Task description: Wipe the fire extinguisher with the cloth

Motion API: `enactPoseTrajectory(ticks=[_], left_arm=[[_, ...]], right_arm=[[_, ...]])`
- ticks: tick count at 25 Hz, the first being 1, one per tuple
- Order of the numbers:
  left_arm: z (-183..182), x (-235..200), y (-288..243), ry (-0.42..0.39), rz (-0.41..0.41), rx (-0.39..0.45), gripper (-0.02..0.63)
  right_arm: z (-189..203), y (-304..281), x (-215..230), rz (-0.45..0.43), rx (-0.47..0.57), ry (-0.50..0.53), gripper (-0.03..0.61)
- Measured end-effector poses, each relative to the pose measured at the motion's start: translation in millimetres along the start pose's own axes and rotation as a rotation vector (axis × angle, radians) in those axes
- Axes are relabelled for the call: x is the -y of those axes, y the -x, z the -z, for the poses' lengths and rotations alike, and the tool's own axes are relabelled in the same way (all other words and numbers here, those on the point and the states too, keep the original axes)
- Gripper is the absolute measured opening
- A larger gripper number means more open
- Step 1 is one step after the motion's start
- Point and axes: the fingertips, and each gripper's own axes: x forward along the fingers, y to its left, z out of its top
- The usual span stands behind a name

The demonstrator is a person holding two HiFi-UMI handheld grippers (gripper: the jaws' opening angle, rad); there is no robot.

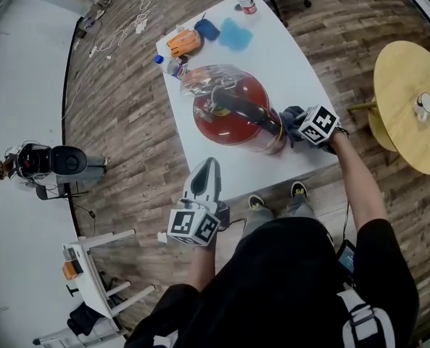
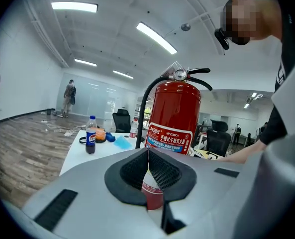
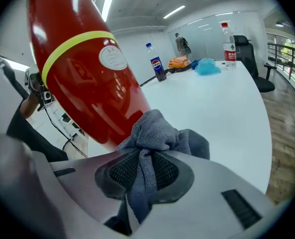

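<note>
Gripping the cloth [image 3: 159, 131], your right gripper [image 1: 293, 127] touches the fire extinguisher [image 1: 233, 114] at 3 o'clock; left gripper [image 1: 209, 167] fingers closed, empty.

- Open-plan office / lab-type workspace, not a home;
- long white rectangular table [image 1: 294, 64] w/ black swivel office chairs [image 2: 121, 119] at its far end; more chairs of the same sort further back;
- pale wood-plank floor [image 1: 127, 122] across a wide, open rm;
- long fluorescent strip lights [image 2: 156, 38] on a high white ceiling;
- full-height glass partition wall [image 2: 100, 96] at the far end; a standing person [image 2: 68, 97] beside it;
- round pale-yellow wooden side table [image 1: 407, 114] nr the white one;
- loose white cables [image 1: 124, 31] lying on the floor; suggests test or recording space;
- dark metal railing [image 3: 286, 54] along one side.
</note>
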Motion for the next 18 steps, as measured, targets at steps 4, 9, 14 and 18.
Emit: enactPoseTrajectory(ticks=[4, 9, 14, 18], left_arm=[[3, -11, 4, 0.014, 0.058, -0.008, 0.025], [4, -36, 20, 0.028, 0.118, -0.006, 0.025], [1, -76, 44, 0.054, 0.149, 0.018, 0.025], [4, -111, 64, 0.075, 0.166, 0.029, 0.025]], right_arm=[[21, -3, -32, 0.056, 0.039, -0.036, 0.069], [31, -27, -83, 0.189, 0.081, -0.072, 0.069], [25, -45, -96, 0.407, 0.199, -0.326, 0.069], [15, -60, -108, 0.523, 0.299, -0.489, 0.069]])
